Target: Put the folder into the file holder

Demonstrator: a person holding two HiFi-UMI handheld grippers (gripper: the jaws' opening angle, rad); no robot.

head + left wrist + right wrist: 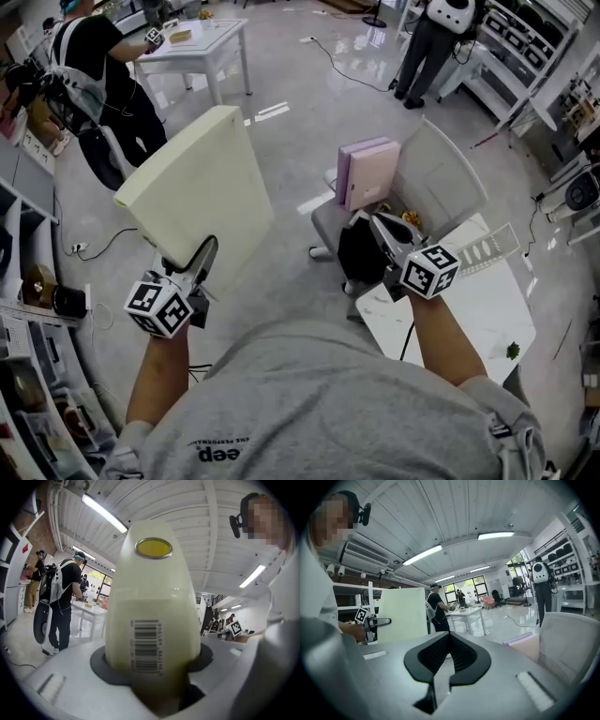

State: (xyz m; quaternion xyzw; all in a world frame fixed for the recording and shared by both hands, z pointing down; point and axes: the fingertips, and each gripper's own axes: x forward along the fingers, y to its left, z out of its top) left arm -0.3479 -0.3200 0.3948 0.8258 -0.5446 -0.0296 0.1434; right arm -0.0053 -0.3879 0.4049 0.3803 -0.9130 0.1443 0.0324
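Observation:
A cream box folder [197, 187] is held up in the air at the left, tilted, with my left gripper [199, 258] shut on its lower spine. In the left gripper view the folder's spine [152, 602], with a barcode and a yellow ring hole, fills the space between the jaws of my left gripper [152, 670]. The white file holder [448, 173] stands at the right with pink folders [366, 171] in it. My right gripper [382, 227] hovers just in front of it, shut and holding nothing. The right gripper view shows my right gripper [449, 639], the cream folder [401, 613] and the file holder [569, 644].
The white table [469, 309] under the file holder runs to the lower right, with a clear plastic tray [495, 246] on it. Another white table [199, 42] stands far back. One person [94, 66] is at the left and another [436, 37] at the back right. Shelves line the left edge.

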